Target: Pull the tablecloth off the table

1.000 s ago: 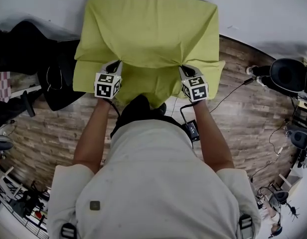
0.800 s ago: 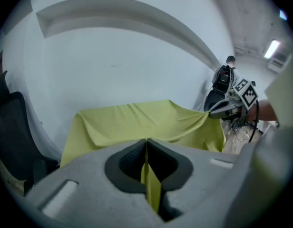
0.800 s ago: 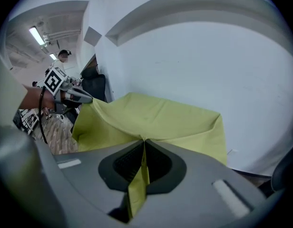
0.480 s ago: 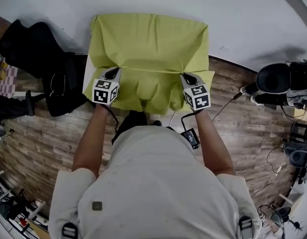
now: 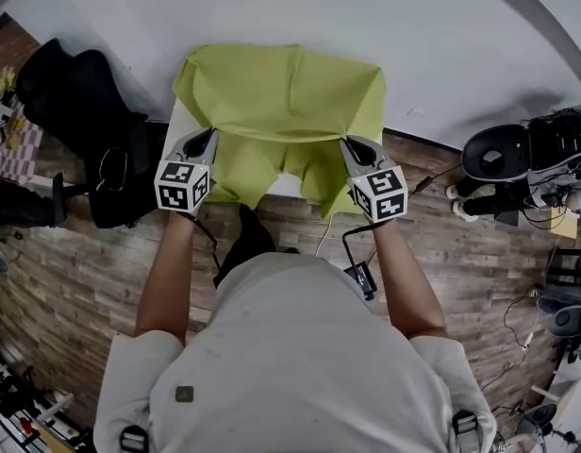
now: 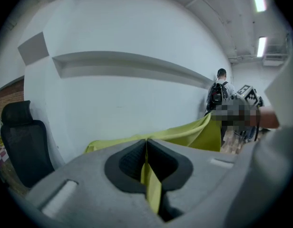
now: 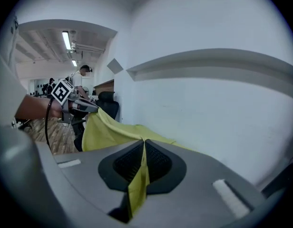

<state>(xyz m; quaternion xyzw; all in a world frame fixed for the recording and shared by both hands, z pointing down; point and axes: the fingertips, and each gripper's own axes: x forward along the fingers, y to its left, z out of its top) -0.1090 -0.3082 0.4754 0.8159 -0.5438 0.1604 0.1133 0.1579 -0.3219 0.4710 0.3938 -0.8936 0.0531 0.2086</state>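
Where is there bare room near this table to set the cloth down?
Only a bare white strip of the table shows below the lifted tablecloth, between the left gripper and right gripper. The wood floor right of the table is open, apart from a cable. The left side is crowded by a black chair.

Draped tablecloth (image 5: pixel 281 92) hides nearly all of the worktop (image 5: pixel 283 186); only a pale strip shows at its near edge in the head view. A black chair (image 6: pixel 23 141) is cut off at the left gripper view's rim. A distant standing person (image 7: pixel 81 80) in the right gripper view is too small for detail.
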